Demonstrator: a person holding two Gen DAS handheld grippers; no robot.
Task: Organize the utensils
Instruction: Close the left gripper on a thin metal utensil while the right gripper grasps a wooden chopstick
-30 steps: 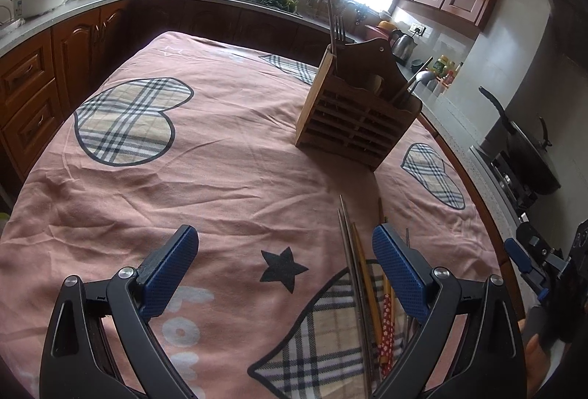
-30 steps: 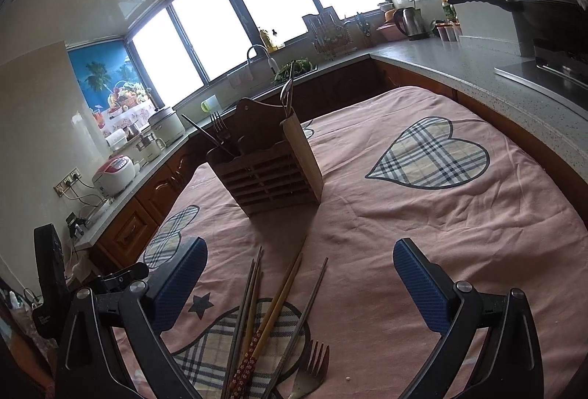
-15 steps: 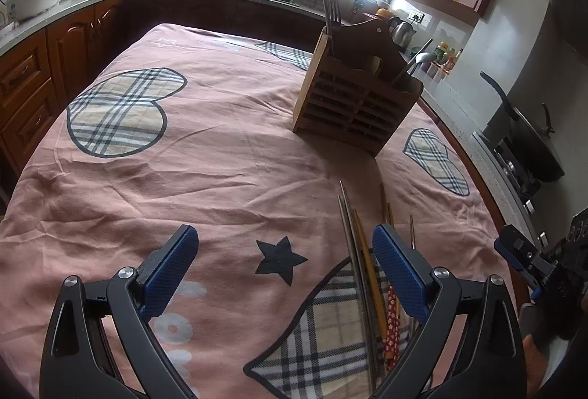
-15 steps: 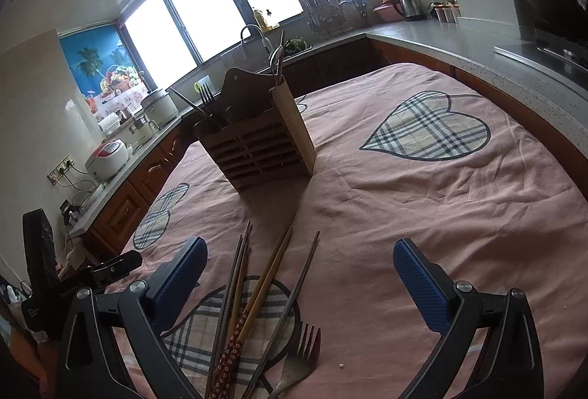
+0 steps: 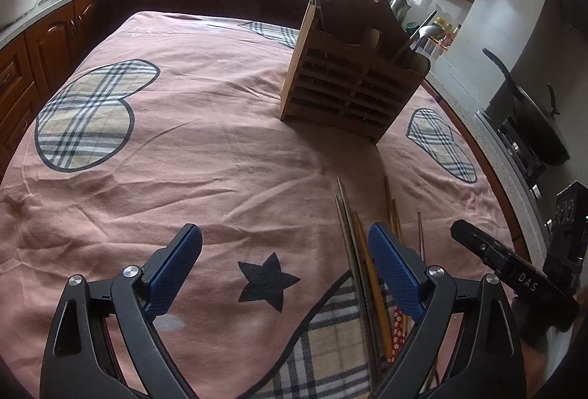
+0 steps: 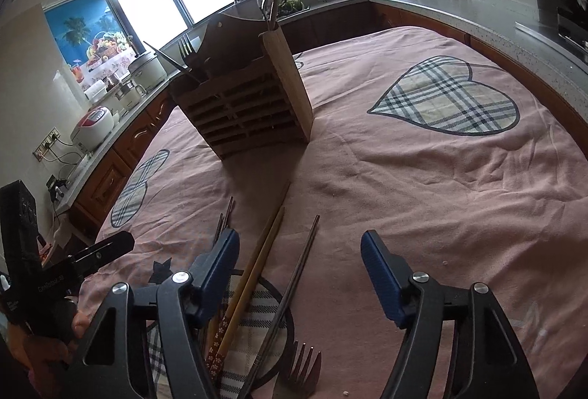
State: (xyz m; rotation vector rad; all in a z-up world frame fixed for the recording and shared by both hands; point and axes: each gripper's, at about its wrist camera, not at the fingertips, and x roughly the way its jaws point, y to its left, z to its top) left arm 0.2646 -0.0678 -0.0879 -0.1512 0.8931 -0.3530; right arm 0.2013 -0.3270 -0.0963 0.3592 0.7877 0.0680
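kitchen daylight falls across a pink cloth [image 5: 220,160] with plaid hearts, where a wooden utensil caddy [image 5: 349,82] stands toward the far side, a fork and a spoon already upright in it. near you lies a loose bundle of chopsticks [image 6: 257,263], a single dark chopstick [image 6: 294,285] just beside them, and a fork [image 6: 303,366] at the near edge. your right gripper [image 6: 299,281] hangs low over the pile, its jaws closing with the chopsticks between them but no pad pressing yet. your left gripper [image 5: 284,270] stands spread and just starting to close over bare cloth, with the bundle just outside its right pad. you appear to be at the pick-up step; the next move likely calls for settling lower, pinching one pair cleanly, then carrying it to a free caddy slot.
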